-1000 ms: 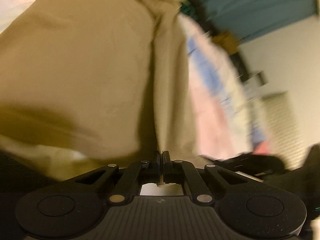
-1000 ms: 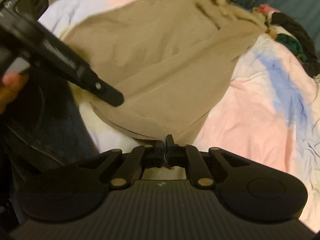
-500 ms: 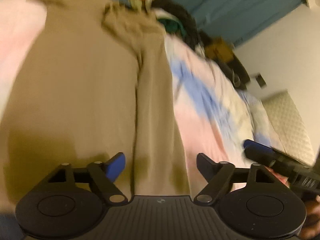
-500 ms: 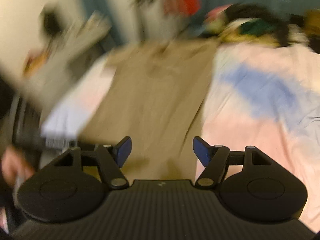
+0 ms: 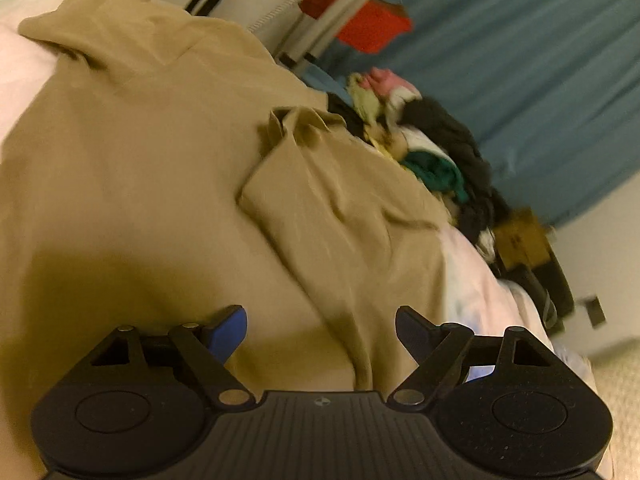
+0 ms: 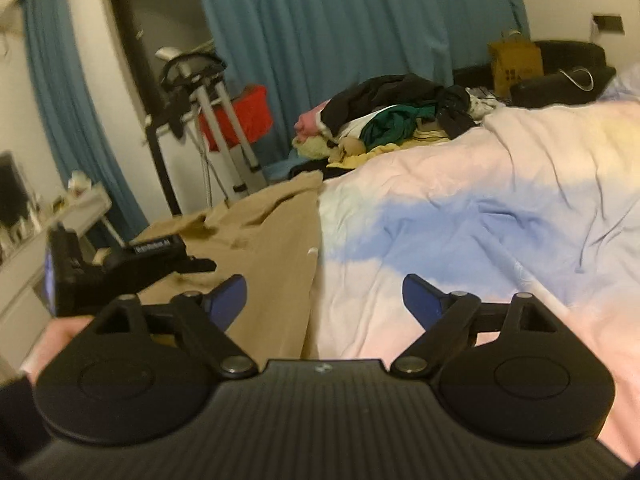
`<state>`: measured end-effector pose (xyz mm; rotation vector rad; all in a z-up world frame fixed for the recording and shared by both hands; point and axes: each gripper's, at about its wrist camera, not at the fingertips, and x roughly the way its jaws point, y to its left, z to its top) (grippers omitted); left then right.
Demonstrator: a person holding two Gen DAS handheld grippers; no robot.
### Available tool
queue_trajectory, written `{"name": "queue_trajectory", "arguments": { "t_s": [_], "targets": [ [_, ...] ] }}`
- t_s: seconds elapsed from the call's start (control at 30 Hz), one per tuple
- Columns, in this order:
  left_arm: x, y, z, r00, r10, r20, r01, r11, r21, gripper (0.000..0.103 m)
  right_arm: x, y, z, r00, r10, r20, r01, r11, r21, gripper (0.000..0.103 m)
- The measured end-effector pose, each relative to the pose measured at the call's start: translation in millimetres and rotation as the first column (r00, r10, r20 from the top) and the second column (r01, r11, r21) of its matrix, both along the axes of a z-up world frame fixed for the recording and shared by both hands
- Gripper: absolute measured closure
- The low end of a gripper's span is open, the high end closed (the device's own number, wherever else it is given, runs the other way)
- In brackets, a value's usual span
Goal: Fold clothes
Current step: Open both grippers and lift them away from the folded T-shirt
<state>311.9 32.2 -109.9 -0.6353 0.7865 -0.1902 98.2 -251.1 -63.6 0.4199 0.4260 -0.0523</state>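
We have the large tan cotton garment [image 5: 132, 184] spread across the bed with the pastel pink, blue and white duvet [image 6: 460, 220], one side already laid over in a long folded panel [image 5: 340, 220] running toward the rumpled collar end. Our left claw [image 5: 320, 328] is spread wide just above the tan cloth with nothing pinched between its blue pads. Our right claw [image 6: 324, 294] is opening further at this moment and is likewise empty, looking across the garment's long edge and the bare duvet beside it. In that right view the left tool shows as a black bar over the cloth, near a hand [image 6: 56, 340] at the picture's lower edge. We judge the step in hand to be reaching for fresh grip points for the next fold. To do it well, we should take the two corners of one end (both layers of the folded panel included), pinch close to the edge rather than bunching loose cloth, and carry both claws together so the crease runs straight. The wrinkles near the collar want smoothing first, or they will be trapped inside. The heap of dark, green and pink clothes [image 6: 400, 116] at the far side of the bed lies well apart and need not trouble us.
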Motion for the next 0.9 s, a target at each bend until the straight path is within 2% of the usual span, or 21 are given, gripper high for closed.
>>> {"name": "queue_trajectory", "arguments": {
  "t_s": [0.03, 0.07, 0.1, 0.13, 0.17, 0.2, 0.23, 0.3, 0.4, 0.43, 0.5, 0.53, 0.57, 0.63, 0.7, 0.77, 0.83, 0.9],
  "targets": [
    [5.8, -2.5, -1.8, 0.999, 0.013, 0.029, -0.014, 1.0, 0.011, 0.026, 6.6, -6.8, -2.0, 1.0, -0.002, 0.013, 0.002, 0.999, 0.038, 0.017],
    [11.6, -5.7, -2.0, 0.999, 0.018, 0.049, -0.019, 1.0, 0.023, 0.044, 11.9, -9.4, -3.2, 1.0, -0.005, 0.026, 0.003, 0.999, 0.05, 0.017],
    [19.3, -8.2, -2.6, 0.998, 0.011, 0.054, -0.013, 0.999, 0.031, 0.057, 16.5, -10.7, -4.1, 0.999, -0.007, 0.038, 0.006, 0.999, 0.049, 0.017],
    [27.6, -10.6, -3.5, 0.998, 0.002, 0.055, -0.004, 0.999, 0.037, 0.084, 21.0, -11.8, -5.9, 0.999, -0.014, 0.047, 0.012, 0.999, 0.038, 0.017],
    [33.2, -10.7, -2.9, 0.998, -0.01, 0.062, 0.009, 0.999, 0.031, 0.099, 24.7, -12.7, -8.8, 0.999, -0.025, 0.048, 0.023, 0.999, 0.03, 0.017],
    [36.9, -11.3, -1.5, 0.996, -0.025, 0.087, 0.023, 1.0, 0.021, 0.1, 28.0, -13.5, -12.0, 0.998, -0.037, 0.045, 0.036, 0.999, 0.025, 0.017],
    [39.7, -15.4, 3.1, 0.99, -0.038, 0.135, 0.033, 0.998, 0.044, 0.1, 31.6, -15.7, -15.4, 0.998, -0.046, 0.039, 0.044, 0.998, 0.034, 0.017],
    [41.8, -21.5, 19.4, 0.975, -0.052, 0.218, 0.014, 0.985, 0.175, 0.1, 39.0, -21.2, -22.8, 0.998, -0.059, 0.021, 0.058, 0.996, 0.067, 0.017],
    [50.1, -29.1, 25.4, 0.972, -0.079, 0.221, 0.015, 0.961, 0.277, 0.1, 50.7, -24.4, -32.3, 0.998, -0.057, -0.004, 0.057, 0.994, 0.09, 0.017],
    [51.9, -30.2, 22.8, 0.976, -0.089, 0.198, 0.026, 0.954, 0.3, 0.1, 52.6, -22.9, -34.2, 0.999, -0.05, -0.013, 0.051, 0.995, 0.086, 0.017],
    [49.1, -32.4, 17.5, 0.974, -0.124, 0.19, 0.064, 0.954, 0.293, 0.094, 54.4, -18.9, -36.9, 0.999, -0.033, -0.029, 0.035, 0.997, 0.075, 0.017],
    [43.6, -32.3, 16.1, 0.969, -0.146, 0.199, 0.087, 0.956, 0.278, 0.08, 53.9, -17.3, -36.8, 0.999, -0.027, -0.029, 0.029, 0.997, 0.072, 0.017],
    [38.1, -32.2, 14.6, 0.964, -0.168, 0.208, 0.11, 0.958, 0.264, 0.062, 53.0, -16.0, -36.2, 0.999, -0.022, -0.027, 0.024, 0.997, 0.069, 0.017],
    [13.8, -37.9, 19.9, 0.955, -0.193, 0.225, 0.114, 0.94, 0.322, 0.045, 49.7, -13.7, -31.7, 1.0, -0.015, -0.008, 0.015, 0.998, 0.056, 0.017],
    [-14.6, -42.4, 28.4, 0.946, -0.219, 0.24, 0.118, 0.919, 0.376, 0.035, 43.9, -10.6, -25.9, 1.0, -0.016, 0.017, 0.015, 0.999, 0.035, 0.017],
    [-46.7, -43.7, 40.1, 0.934, -0.25, 0.254, 0.131, 0.903, 0.409, 0.02, 38.9, -7.1, -21.2, 0.999, -0.012, 0.036, 0.012, 1.0, 0.014, 0.017],
    [-81.7, -45.2, 55.2, 0.925, -0.264, 0.272, 0.129, 0.895, 0.428, 0.017, 33.6, -3.1, -18.3, 0.998, -0.003, 0.057, 0.003, 1.0, -0.005, 0.017],
    [-118.7, -46.0, 70.6, 0.914, -0.276, 0.298, 0.118, 0.882, 0.456, 0.01, 27.6, 0.8, -16.9, 0.998, 0.003, 0.069, -0.002, 1.0, -0.023, 0.017]
  ]
}}
